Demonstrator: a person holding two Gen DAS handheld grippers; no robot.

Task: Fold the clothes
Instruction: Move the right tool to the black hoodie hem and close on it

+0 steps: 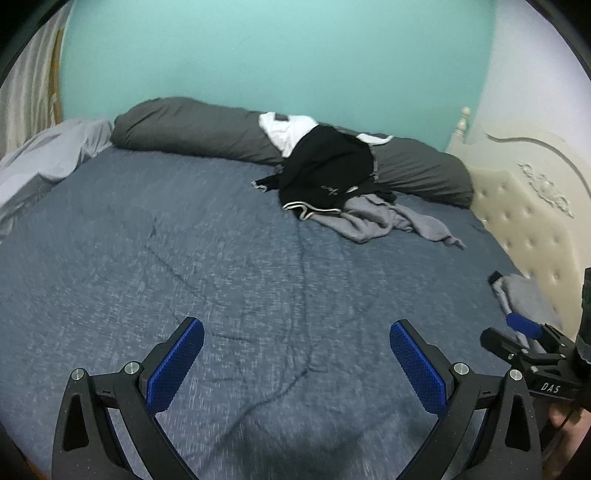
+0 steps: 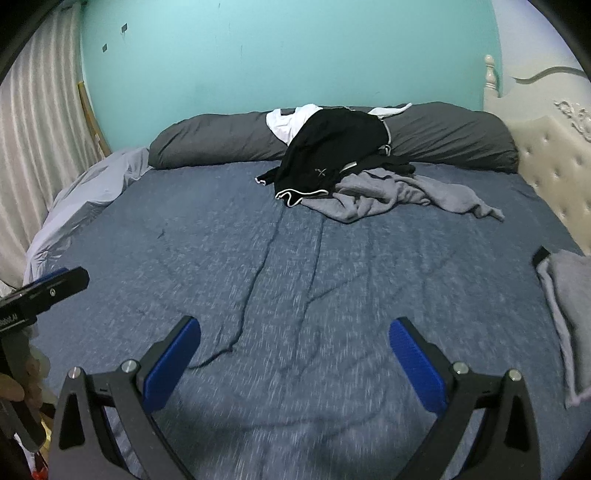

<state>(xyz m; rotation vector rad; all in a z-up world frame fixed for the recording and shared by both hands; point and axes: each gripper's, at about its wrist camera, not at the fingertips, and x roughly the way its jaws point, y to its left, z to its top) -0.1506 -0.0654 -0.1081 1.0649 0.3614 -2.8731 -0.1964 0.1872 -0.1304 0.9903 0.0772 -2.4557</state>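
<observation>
Grey folded garment (image 2: 569, 295) probably done — black shorts (image 2: 325, 155), grey top (image 2: 388, 199) left; left gripper (image 1: 295, 354), right gripper (image 2: 295, 354) spread, empty.

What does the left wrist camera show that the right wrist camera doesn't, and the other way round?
Only the left wrist view shows the right gripper from the side, low at the right edge, next to the folded grey garment.

Only the right wrist view shows the left gripper from the side at the left edge, and small dark marks on the wall.

Both show the blue bedspread, the heap with black shorts over a crumpled grey garment, the dark grey bolster, the cream headboard, and each camera's own fingers spread open over bare bedspread.
</observation>
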